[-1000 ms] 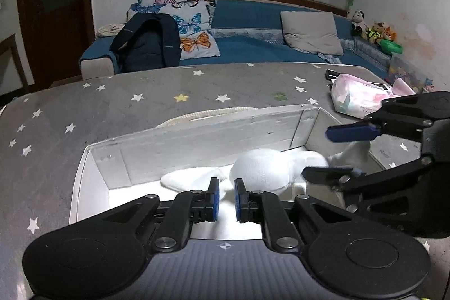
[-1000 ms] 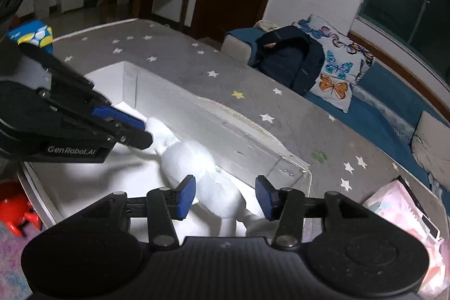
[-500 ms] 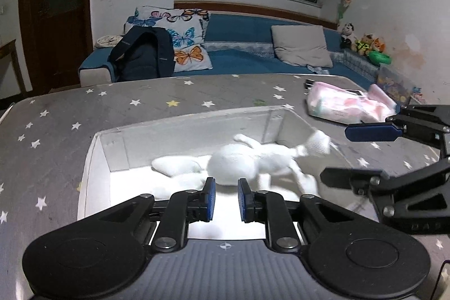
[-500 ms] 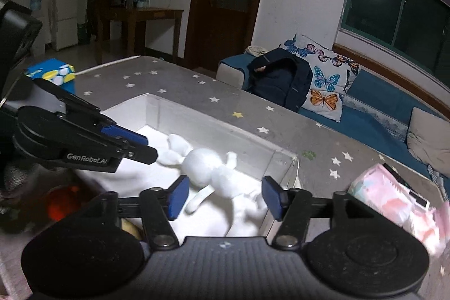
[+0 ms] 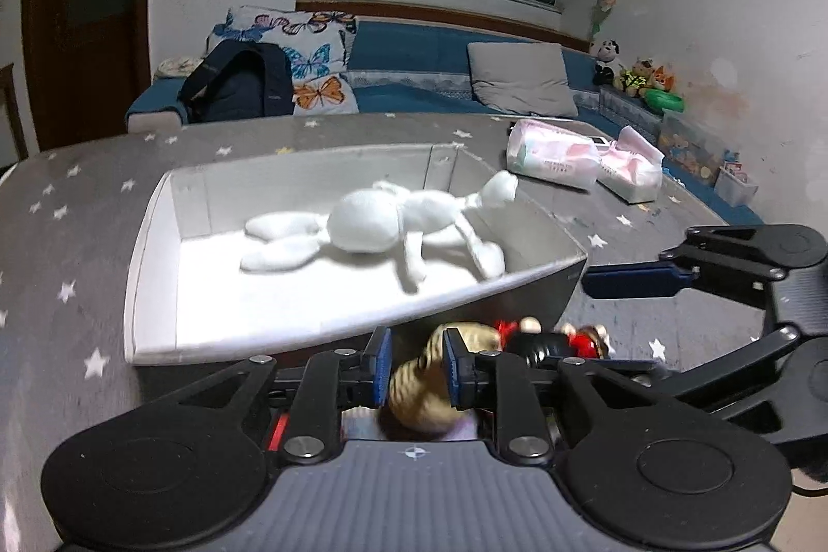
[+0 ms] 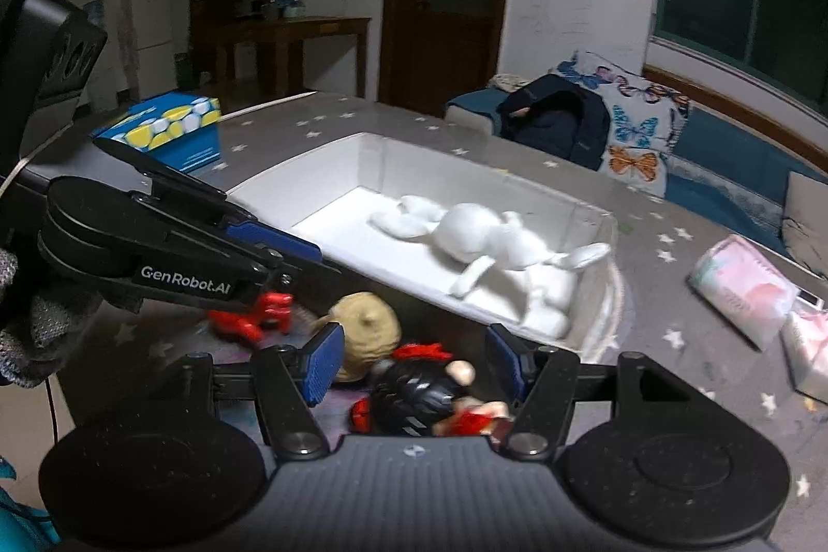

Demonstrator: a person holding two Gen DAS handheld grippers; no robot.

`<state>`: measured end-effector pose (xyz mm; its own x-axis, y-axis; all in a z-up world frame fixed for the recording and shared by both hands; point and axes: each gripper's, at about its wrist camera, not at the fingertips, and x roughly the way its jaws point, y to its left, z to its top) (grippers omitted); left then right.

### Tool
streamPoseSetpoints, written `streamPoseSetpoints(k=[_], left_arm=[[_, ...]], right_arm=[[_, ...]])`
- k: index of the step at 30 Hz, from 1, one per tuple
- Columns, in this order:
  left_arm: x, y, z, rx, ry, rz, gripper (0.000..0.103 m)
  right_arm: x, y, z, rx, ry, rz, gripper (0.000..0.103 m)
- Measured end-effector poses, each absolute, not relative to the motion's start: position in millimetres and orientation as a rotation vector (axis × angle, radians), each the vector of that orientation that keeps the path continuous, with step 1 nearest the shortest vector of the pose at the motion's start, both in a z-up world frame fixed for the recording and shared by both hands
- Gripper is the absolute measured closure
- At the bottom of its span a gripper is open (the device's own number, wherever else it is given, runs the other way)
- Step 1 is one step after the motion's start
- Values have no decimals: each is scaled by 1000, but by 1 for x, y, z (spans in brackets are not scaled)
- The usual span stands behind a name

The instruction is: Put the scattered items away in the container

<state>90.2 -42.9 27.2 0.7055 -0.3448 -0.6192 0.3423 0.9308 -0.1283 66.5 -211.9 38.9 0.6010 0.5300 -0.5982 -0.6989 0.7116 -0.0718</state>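
Observation:
A white plush rabbit (image 5: pixel 393 226) lies inside the white rectangular box (image 5: pixel 150 252), one foot resting on the box's right rim. It also shows in the right wrist view (image 6: pixel 486 241), inside the box (image 6: pixel 336 169). In front of the box lie a tan round plush (image 5: pixel 429 386), a black and red doll (image 5: pixel 548 342) and a small red toy (image 6: pixel 259 311). My left gripper (image 5: pixel 414 363) is open with its fingers on either side of the tan plush (image 6: pixel 367 329). My right gripper (image 6: pixel 414 360) is open above the black and red doll (image 6: pixel 419 397).
Pink tissue packs (image 5: pixel 553 159) lie on the star-patterned grey table (image 5: pixel 77 200) right of the box. A blue and yellow box (image 6: pixel 165 128) stands at the table's far left. A sofa with pillows and a dark backpack (image 5: pixel 238 86) is behind the table.
Both grippers have pulled back out of the box and away from the rabbit. They now sit over the toys in front of the box, and the left gripper has opened wider.

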Motion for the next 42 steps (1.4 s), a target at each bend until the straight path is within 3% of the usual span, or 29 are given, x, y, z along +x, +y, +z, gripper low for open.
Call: streamPoseSetpoints(k=[27, 42], left_arm=[[103, -31, 19, -106, 759, -496, 76], [124, -39, 17, -44, 825, -554, 62]], right_arm=[[78, -175, 8, -385, 590, 790, 55], [77, -168, 3, -422, 572, 806, 65]])
